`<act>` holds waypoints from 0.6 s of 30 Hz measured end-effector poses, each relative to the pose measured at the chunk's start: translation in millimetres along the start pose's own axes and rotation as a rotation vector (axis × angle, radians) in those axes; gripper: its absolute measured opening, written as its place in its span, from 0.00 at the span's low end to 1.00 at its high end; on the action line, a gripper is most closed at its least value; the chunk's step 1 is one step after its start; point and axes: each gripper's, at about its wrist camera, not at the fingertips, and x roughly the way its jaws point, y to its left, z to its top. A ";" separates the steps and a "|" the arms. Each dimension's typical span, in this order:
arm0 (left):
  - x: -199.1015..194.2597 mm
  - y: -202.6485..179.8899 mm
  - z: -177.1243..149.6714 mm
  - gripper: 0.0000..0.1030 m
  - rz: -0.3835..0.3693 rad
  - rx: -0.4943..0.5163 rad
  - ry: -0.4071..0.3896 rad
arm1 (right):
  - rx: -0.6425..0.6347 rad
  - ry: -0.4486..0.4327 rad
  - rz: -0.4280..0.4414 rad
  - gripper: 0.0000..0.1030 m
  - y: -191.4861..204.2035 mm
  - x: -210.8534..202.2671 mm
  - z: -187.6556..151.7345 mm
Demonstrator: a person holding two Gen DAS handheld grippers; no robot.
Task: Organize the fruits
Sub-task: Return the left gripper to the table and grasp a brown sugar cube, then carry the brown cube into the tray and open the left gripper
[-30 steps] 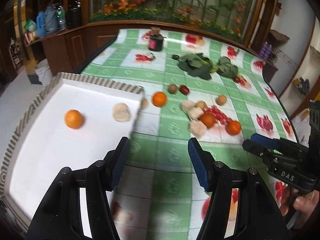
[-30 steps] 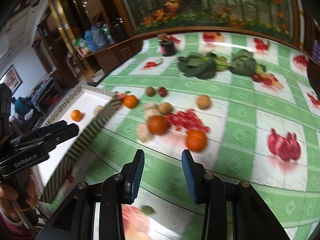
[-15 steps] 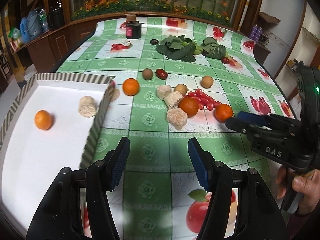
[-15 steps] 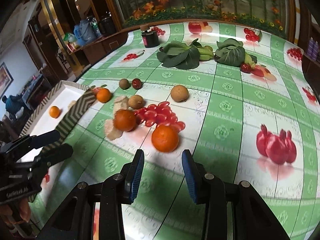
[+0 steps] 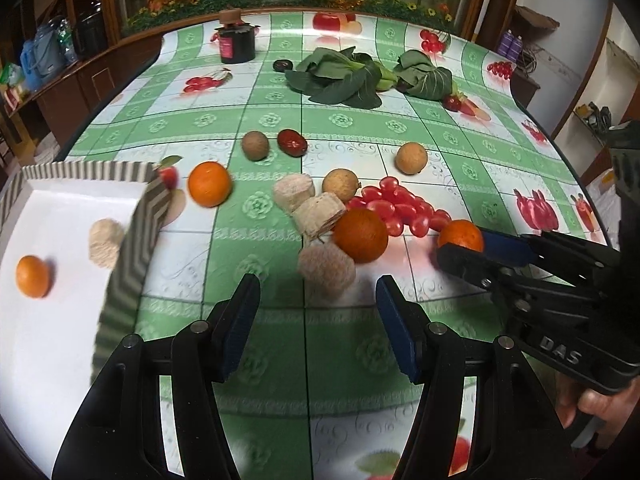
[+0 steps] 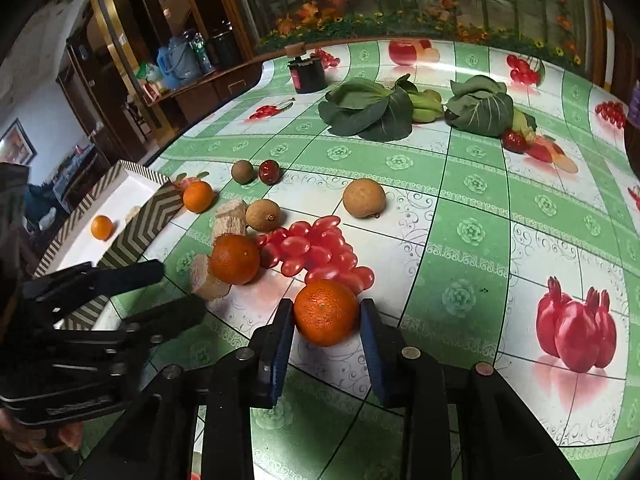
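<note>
Closing its jaws, the right tool (image 6: 326, 334) straddles the near orange (image 6: 326, 312), which sits on the bench (image 6: 472, 280) squarely between the blue pads, apparently not yet pinched, while the left tool (image 5: 316, 324) hangs spread and empty, farther off beside the tray (image 5: 132, 248).

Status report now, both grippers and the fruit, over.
Right gripper jaws closing around nearest orange. Left gripper open, empty, near beige chunk. One orange in white tray. Nothing blocking.
</note>
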 end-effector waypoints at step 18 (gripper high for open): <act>-36.2 9.4 -11.7 0.30 -0.018 -0.008 -0.062 | 0.010 -0.010 0.056 0.31 17.2 -19.6 -6.9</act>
